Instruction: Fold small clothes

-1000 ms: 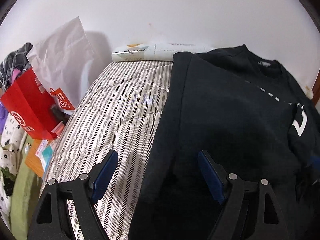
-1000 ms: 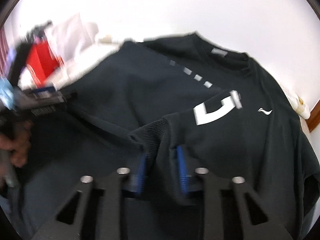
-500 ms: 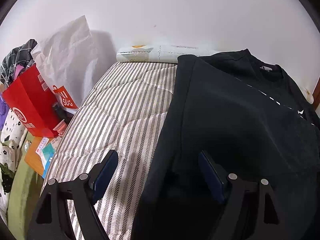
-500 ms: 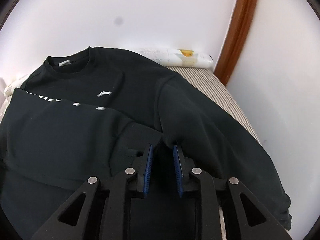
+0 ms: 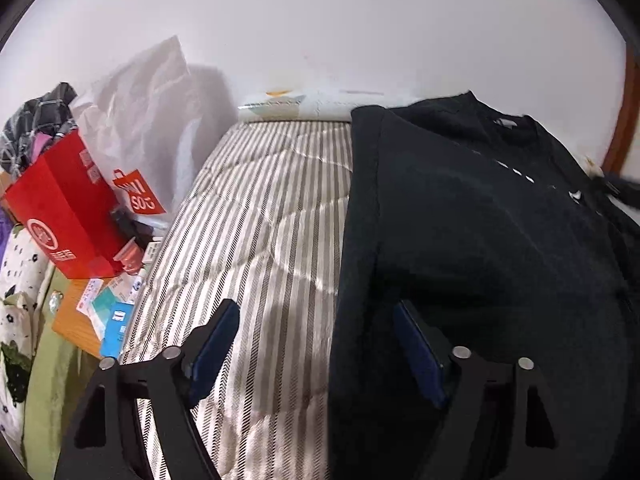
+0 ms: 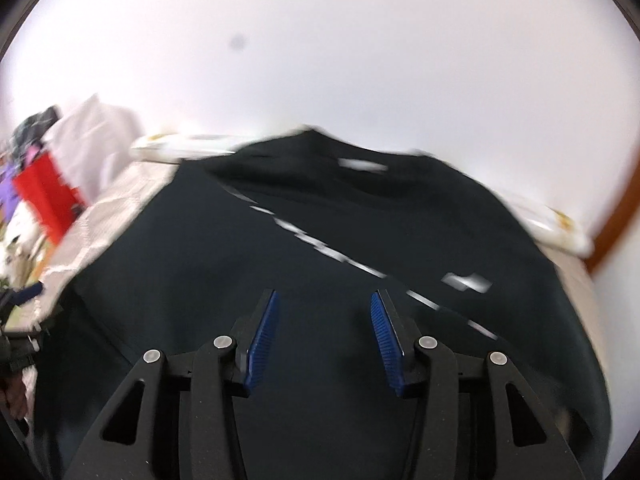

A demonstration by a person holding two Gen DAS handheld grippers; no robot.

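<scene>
sweater (image 5: 480, 240) – lay flat on striped bed (image 5: 260, 240), one side folded in, collar toward wall | left claw (image 5: 316, 344) – wide but closing, nothing pinched, straddled sweater's edge | right claw (image 6: 322, 328) – opening, empty above the sweater, view blurred | red bag (image 5: 68, 216) – left of bed

This is a bedroom in a home. A bed (image 5: 260, 248) with a striped quilted cover stands against a white wall (image 5: 320, 20). Left of the bed are a red shopping bag (image 5: 68, 208) and piled clothes (image 5: 36, 128).
</scene>
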